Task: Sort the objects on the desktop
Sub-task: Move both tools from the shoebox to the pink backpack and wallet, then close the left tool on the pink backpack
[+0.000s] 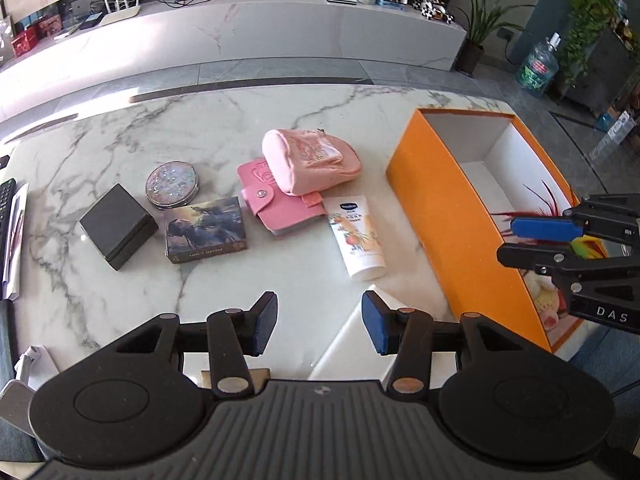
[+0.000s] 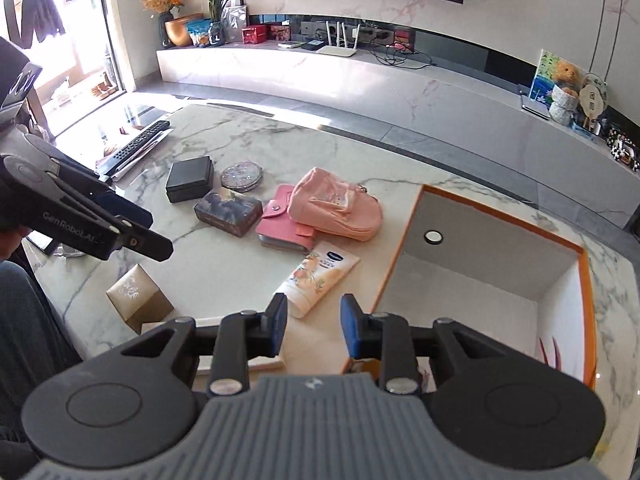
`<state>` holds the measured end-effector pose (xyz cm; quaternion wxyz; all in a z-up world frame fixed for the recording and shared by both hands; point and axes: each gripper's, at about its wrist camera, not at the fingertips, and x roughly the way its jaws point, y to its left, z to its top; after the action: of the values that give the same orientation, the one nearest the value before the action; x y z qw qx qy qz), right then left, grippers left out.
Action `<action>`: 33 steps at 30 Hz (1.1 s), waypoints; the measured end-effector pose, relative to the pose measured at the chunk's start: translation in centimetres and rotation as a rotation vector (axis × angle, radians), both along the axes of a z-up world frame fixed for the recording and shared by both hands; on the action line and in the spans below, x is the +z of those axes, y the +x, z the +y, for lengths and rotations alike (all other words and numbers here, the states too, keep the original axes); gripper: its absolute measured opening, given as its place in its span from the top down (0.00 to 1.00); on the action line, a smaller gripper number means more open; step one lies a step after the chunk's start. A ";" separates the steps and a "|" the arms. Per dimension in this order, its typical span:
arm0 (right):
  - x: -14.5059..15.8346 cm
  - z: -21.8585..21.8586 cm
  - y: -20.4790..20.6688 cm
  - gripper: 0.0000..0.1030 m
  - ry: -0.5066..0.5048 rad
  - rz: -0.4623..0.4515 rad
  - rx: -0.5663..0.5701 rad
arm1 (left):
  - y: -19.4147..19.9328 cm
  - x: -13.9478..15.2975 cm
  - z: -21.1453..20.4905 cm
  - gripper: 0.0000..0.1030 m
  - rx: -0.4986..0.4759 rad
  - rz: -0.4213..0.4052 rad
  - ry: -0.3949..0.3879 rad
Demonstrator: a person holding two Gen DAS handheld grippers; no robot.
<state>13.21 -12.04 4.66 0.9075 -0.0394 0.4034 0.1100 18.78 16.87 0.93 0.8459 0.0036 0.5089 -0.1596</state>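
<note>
— Six loose items are on your marble table (image 1: pixel 120 128), left of the orange box (image 1: pixel 452 216). Can you place them?

— Yes. Far left sits the black box (image 1: pixel 118 226), with the round glitter compact (image 1: pixel 171 184) just beyond it and the dark picture box (image 1: pixel 206 229) beside it on the right. Next comes the pink card wallet (image 1: pixel 276 208), with the pink pouch (image 1: pixel 310 162) lying partly on top of it. The white lotion tube (image 1: pixel 356 238) lies just right of the wallet, nearest the orange box.

— And your grippers?

— Your left gripper (image 1: pixel 319 322) hangs over the near edge of the table, fingers spread apart with nothing between them. Your right gripper (image 2: pixel 313 326) is at the near left corner of the orange box, fingers also parted and empty.

— Anything inside the box?

— From the left wrist view you can see red feathers (image 1: pixel 540 208) and some soft pale things at its near end; I can't tell what they are.
</note>
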 end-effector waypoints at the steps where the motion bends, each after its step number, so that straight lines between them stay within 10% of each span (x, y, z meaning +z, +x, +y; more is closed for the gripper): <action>1: -0.2 0.4 0.9 0.69 -0.005 0.010 0.010 | 0.6 -0.3 0.3 0.47 0.015 0.001 -0.007; 20: -8.4 4.8 19.0 0.51 -0.412 0.242 0.396 | 12.4 -8.5 0.2 0.46 0.023 0.110 -0.002; 33: -10.7 5.4 21.8 0.71 -0.446 0.274 0.433 | 14.3 -10.2 -1.5 0.43 -0.075 0.060 0.005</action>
<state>34.99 -6.63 -6.04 0.7695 -0.3065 0.5181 0.2133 33.04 15.33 -9.29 0.8237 0.0200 0.5340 -0.1898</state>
